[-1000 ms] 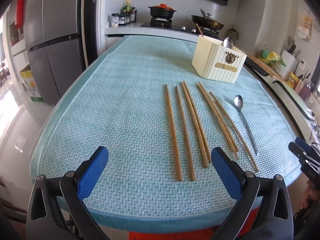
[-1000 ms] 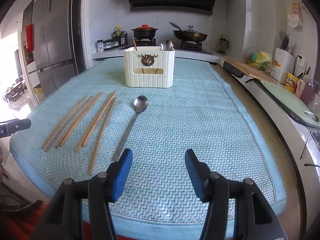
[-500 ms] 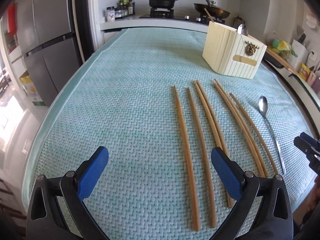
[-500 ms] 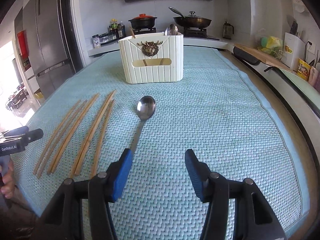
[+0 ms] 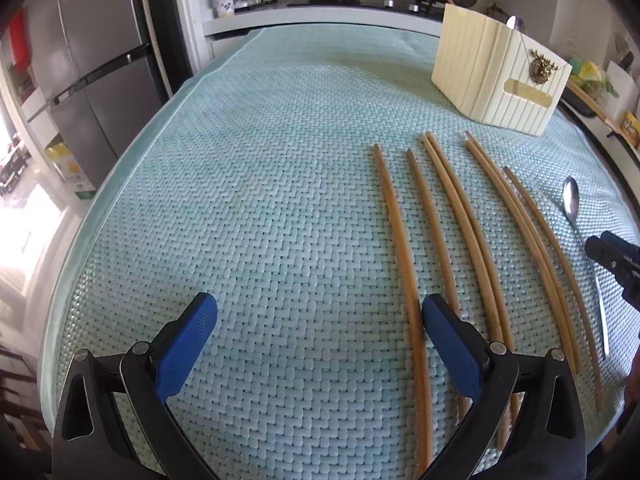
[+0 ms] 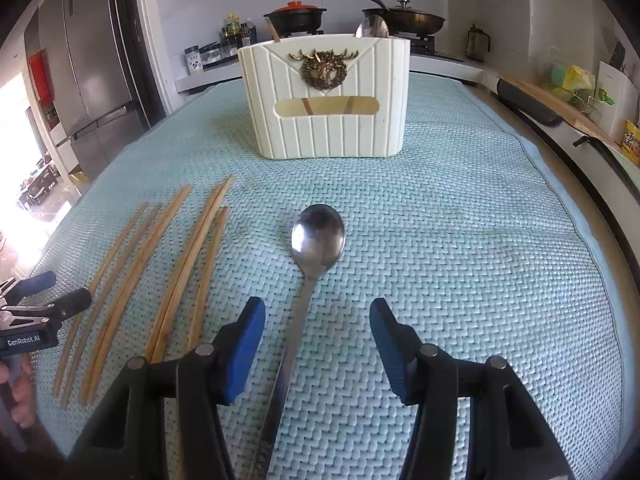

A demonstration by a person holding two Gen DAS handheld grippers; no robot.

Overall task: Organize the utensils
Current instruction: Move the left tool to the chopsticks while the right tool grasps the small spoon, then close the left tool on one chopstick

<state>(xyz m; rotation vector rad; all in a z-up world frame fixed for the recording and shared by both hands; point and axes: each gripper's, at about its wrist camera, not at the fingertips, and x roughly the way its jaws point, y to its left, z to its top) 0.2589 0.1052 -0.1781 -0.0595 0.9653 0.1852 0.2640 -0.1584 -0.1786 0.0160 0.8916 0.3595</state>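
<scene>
Two grippers hang over a table covered by a pale green woven mat point(image 6: 460, 240). Seven wooden chopsticks point(image 5: 448, 232) lie side by side on the mat, and a steel spoon point(image 6: 318, 236) lies just to their right, its bowl pointing toward a cream ribbed utensil holder point(image 6: 326, 100) that stands farther back. That holder bears a brass stag emblem and already contains a spoon and a wooden stick.

In the right wrist view, the right gripper point(image 6: 318, 344) has its blue pads spread apart on either side of the spoon's handle, not touching it. In the left wrist view, the left gripper point(image 5: 320, 340) stands wide with nothing between its pads; its right pad sits above the near ends of the leftmost chopsticks. A hand shows at the lower left edge of the right wrist view, holding the left gripper.
</scene>
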